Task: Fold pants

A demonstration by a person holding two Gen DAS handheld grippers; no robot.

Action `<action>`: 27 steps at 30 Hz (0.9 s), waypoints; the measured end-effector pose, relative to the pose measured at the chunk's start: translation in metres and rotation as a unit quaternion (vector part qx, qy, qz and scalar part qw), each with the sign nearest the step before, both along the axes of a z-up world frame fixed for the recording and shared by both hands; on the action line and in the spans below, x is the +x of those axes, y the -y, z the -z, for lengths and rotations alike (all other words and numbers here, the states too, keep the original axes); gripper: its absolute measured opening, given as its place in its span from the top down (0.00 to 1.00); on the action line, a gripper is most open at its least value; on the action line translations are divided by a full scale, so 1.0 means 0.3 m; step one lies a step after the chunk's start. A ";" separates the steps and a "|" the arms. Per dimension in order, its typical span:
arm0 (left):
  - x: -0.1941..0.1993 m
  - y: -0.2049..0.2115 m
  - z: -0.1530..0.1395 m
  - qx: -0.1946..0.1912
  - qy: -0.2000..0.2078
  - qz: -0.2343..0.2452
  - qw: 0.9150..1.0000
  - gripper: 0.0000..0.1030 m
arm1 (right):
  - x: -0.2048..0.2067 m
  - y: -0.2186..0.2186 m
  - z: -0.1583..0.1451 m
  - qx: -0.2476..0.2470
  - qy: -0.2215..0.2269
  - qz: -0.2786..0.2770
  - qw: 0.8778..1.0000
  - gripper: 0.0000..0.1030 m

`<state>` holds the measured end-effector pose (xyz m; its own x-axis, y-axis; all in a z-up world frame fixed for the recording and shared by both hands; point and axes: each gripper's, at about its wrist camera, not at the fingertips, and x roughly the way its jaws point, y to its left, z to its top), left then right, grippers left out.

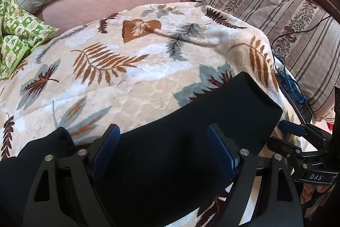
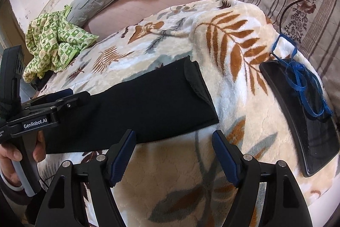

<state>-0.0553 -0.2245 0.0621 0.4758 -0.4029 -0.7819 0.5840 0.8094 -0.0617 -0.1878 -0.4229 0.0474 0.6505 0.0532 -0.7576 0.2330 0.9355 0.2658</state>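
The black pants point(image 2: 136, 103) lay flat on the leaf-print blanket point(image 2: 233, 69), just ahead of the spread, empty right gripper point(image 2: 173, 153) and under the spread left gripper point(image 1: 163, 150); soft, light and limp, they looked best pinched at the hem edge.

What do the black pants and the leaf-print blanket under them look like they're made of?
Black pants: probably a soft matte knit or fleece, with no sheen and a limp, fuzzy-looking hem edge. Leaf-print blanket: looks like plush fleece or mink-type pile, since its thick nap catches the light and shows brushed streaks. Exact fibres can't be told.
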 end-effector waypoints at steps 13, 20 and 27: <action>0.001 0.001 -0.003 0.007 0.011 -0.006 1.000 0.18 | 0.003 -0.013 0.007 -0.008 -0.003 -0.003 1.000 0.25; -0.001 0.002 -0.004 0.008 0.013 -0.006 1.000 0.18 | 0.003 -0.014 0.008 -0.007 -0.002 -0.003 1.000 0.25; 0.001 0.003 -0.009 0.010 0.016 -0.007 1.000 0.18 | 0.004 -0.015 0.009 -0.008 -0.002 -0.003 1.000 0.25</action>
<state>-0.0550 -0.2254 0.0648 0.5057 -0.3802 -0.7744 0.5734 0.8188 -0.0276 -0.1865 -0.4186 0.0448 0.6476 0.0456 -0.7606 0.2281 0.9408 0.2506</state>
